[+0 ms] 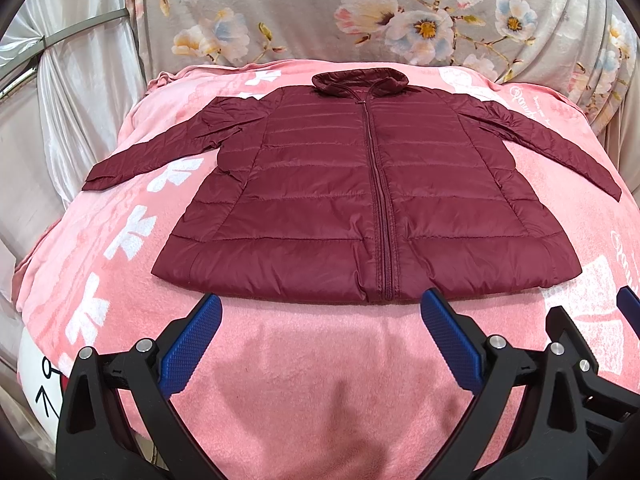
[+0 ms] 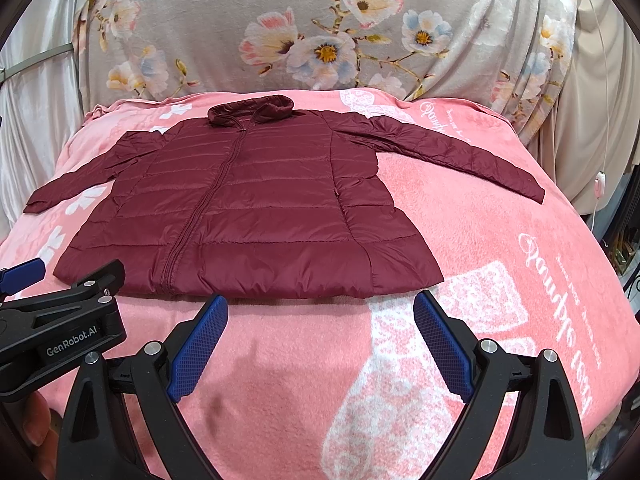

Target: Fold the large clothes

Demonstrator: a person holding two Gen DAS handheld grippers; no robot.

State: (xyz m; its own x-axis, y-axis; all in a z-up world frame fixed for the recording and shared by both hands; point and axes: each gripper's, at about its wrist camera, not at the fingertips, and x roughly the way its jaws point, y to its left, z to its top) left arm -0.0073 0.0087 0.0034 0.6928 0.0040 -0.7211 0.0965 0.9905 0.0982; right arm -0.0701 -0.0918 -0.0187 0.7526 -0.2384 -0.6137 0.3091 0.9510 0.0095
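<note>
A dark red quilted jacket lies flat and zipped on a pink blanket, collar at the far side, both sleeves spread outward. It also shows in the right wrist view. My left gripper is open and empty, just short of the jacket's near hem. My right gripper is open and empty, also just short of the hem, toward the jacket's right side. The left gripper's body shows at the lower left of the right wrist view.
The pink blanket covers a raised surface with rounded edges that drop off left and right. A grey floral cloth hangs behind. A white cord with a small switch hangs at the right edge.
</note>
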